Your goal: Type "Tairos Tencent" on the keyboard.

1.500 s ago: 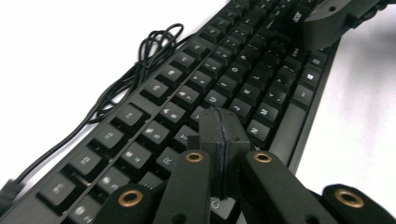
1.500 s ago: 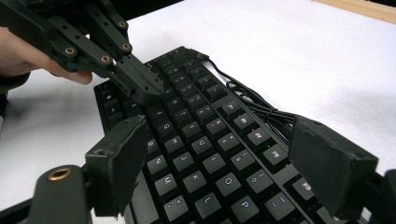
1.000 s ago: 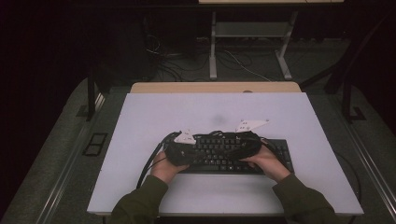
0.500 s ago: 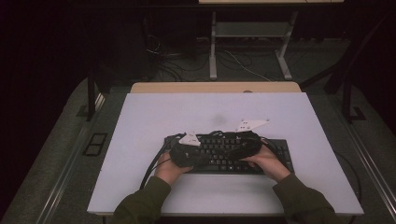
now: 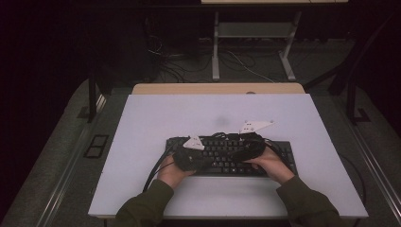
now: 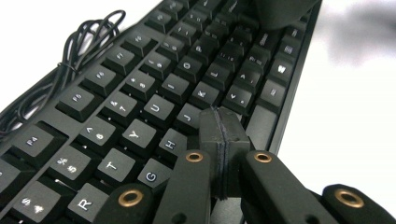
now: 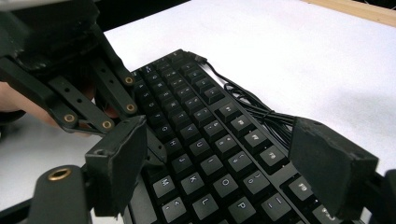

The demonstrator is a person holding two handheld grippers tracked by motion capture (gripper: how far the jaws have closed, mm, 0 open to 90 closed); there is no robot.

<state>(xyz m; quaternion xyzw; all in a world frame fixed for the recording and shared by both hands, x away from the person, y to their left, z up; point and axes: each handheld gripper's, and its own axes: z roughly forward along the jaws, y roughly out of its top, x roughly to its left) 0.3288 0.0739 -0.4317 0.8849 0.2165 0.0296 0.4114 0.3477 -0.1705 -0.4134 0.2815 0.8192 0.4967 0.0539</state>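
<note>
A black keyboard (image 5: 279, 150) lies on the white table, with both hands over it. My left gripper (image 5: 208, 158) is shut, its pads pressed together with nothing between them. In the left gripper view its tip (image 6: 223, 140) sits low over the keyboard (image 6: 140, 93), beside the H and J keys; whether it touches a key I cannot tell. My right gripper (image 5: 236, 152) is open. In the right gripper view its pads (image 7: 119, 163) stand wide apart above the keyboard (image 7: 210, 140), holding nothing. The left gripper (image 7: 144, 142) shows there at the upper left.
The keyboard's bundled black cable (image 6: 79, 51) lies along its far edge (image 7: 261, 112). The white table (image 5: 213, 113) stretches beyond the keyboard, with a wooden strip (image 5: 217, 88) at the back. Around it are a dark floor, loose cables and a desk frame (image 5: 217, 47).
</note>
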